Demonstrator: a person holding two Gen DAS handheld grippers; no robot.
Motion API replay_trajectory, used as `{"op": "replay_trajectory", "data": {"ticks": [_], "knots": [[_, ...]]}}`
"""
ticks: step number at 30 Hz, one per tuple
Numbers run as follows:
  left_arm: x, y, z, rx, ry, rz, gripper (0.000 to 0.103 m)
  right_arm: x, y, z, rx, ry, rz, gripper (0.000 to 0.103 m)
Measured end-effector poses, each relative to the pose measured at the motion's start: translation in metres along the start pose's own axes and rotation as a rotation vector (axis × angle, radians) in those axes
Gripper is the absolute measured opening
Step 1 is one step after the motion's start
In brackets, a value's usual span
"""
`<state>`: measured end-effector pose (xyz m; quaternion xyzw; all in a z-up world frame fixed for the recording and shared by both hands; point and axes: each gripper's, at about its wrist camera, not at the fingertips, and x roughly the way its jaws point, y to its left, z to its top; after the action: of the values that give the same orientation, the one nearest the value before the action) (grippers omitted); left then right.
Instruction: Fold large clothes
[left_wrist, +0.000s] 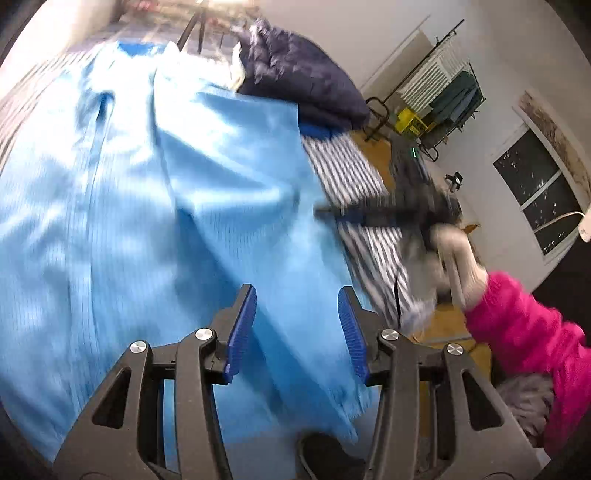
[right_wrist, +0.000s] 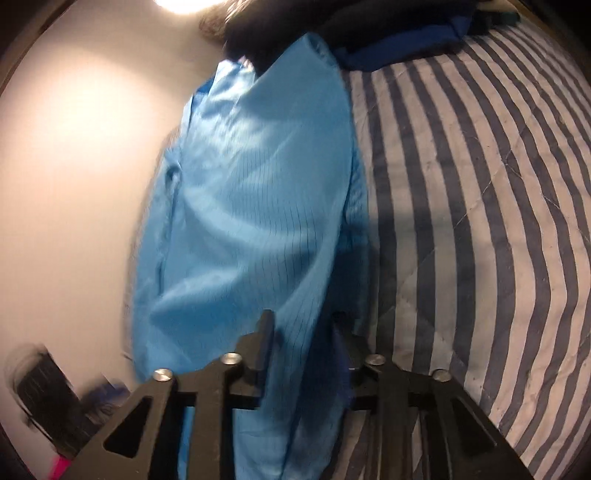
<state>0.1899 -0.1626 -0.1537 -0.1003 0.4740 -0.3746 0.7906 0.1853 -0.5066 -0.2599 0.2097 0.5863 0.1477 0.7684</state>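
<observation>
A large light-blue pinstriped garment (left_wrist: 155, 192) lies spread over a blue-and-white striped bed cover (left_wrist: 347, 173). My left gripper (left_wrist: 297, 325) is open just above the garment's near part, with cloth showing between its blue pads (left_wrist: 242, 328). In the right wrist view the same garment (right_wrist: 251, 206) hangs in a fold beside the striped cover (right_wrist: 480, 221). My right gripper (right_wrist: 303, 339) has cloth running between its fingers, but the frames do not show whether it is closed on it. The right gripper also shows, blurred, in the left wrist view (left_wrist: 388, 214).
A dark navy quilted garment (left_wrist: 303, 77) is piled at the head of the bed, with darker blue cloth (right_wrist: 399, 48) beside it. A clothes rack (left_wrist: 443, 92) and a window (left_wrist: 539, 199) stand at the right. My pink sleeve (left_wrist: 532, 339) is at the bed's edge.
</observation>
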Motion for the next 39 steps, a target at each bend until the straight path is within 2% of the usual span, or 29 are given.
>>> {"op": "replay_trajectory", "data": {"ticks": [2,3,5,6,8,9,10,12,14,15,16,18,21,23,24,27,29,30,31,32,33,34,37,39], "knots": [[0.022,0.0,0.021,0.028,0.035,-0.005,0.046,0.005,0.006,-0.001,-0.035,0.004,-0.035,0.006],[0.033,0.002,0.028,0.029,0.05,0.021,0.046,0.007,0.011,-0.001,-0.053,0.007,-0.058,0.004],[0.055,0.012,0.034,0.034,0.084,0.113,0.046,0.009,0.015,0.001,-0.085,0.004,-0.097,0.002],[0.07,0.02,0.035,0.031,0.122,0.2,0.046,0.01,0.017,0.002,-0.1,-0.006,-0.126,0.001],[0.089,0.042,0.022,0.023,0.186,0.323,0.046,0.011,0.015,0.003,-0.091,-0.018,-0.134,0.001],[0.09,0.048,0.016,0.038,0.191,0.35,0.042,0.008,0.011,0.003,-0.082,-0.022,-0.121,0.001],[0.085,0.047,0.011,0.086,0.155,0.364,0.04,0.007,0.008,0.003,-0.078,-0.022,-0.112,0.001],[0.078,0.044,0.007,0.113,0.163,0.411,0.04,0.002,0.004,0.001,-0.077,-0.022,-0.087,0.002],[0.062,0.038,0.005,0.094,0.137,0.393,0.04,-0.007,-0.003,-0.001,-0.049,-0.033,-0.026,0.011],[0.056,0.031,0.001,0.097,0.117,0.381,0.04,-0.013,-0.009,-0.003,-0.02,-0.054,0.007,0.032],[0.047,0.021,-0.001,0.106,0.094,0.358,0.04,-0.019,-0.015,-0.005,0.009,-0.083,0.027,0.048],[0.034,-0.001,-0.009,0.117,0.069,0.292,0.04,-0.027,-0.028,-0.009,0.066,-0.103,0.065,0.06],[0.033,-0.032,-0.02,0.147,0.078,0.198,0.04,-0.023,-0.045,-0.018,0.152,-0.076,0.146,0.064],[0.05,-0.052,-0.026,0.157,0.101,0.151,0.042,-0.017,-0.045,-0.024,0.157,-0.061,0.166,0.064],[0.058,-0.059,-0.025,0.161,0.106,0.147,0.047,-0.015,-0.042,-0.026,0.145,-0.06,0.172,0.064],[0.082,-0.07,-0.038,0.159,0.12,0.158,0.049,-0.012,-0.032,-0.03,0.11,-0.048,0.18,0.064],[0.098,-0.07,-0.044,0.132,0.138,0.16,0.049,-0.009,-0.025,-0.033,0.092,-0.042,0.186,0.051],[0.101,-0.068,-0.05,0.121,0.142,0.152,0.051,-0.005,-0.021,-0.033,0.081,-0.021,0.186,0.031],[0.105,-0.066,-0.053,0.116,0.141,0.139,0.053,0.0,-0.016,-0.034,0.064,-0.002,0.167,0.022],[0.107,-0.064,-0.057,0.116,0.142,0.132,0.056,0.001,-0.01,-0.034,0.04,-0.001,0.135,0.018],[0.108,-0.062,-0.057,0.113,0.148,0.132,0.056,0.002,-0.003,-0.035,0.007,0.0,0.1,0.01],[0.106,-0.06,-0.058,0.102,0.147,0.121,0.056,0.002,0.003,-0.035,-0.015,0.006,0.078,0.006],[0.089,-0.052,-0.054,0.045,0.127,0.075,0.056,-0.002,0.014,-0.032,-0.032,0.001,0.053,0.002],[0.077,-0.046,-0.051,0.015,0.097,0.073,0.057,-0.004,0.017,-0.029,-0.035,-0.008,0.049,0.001]]}}
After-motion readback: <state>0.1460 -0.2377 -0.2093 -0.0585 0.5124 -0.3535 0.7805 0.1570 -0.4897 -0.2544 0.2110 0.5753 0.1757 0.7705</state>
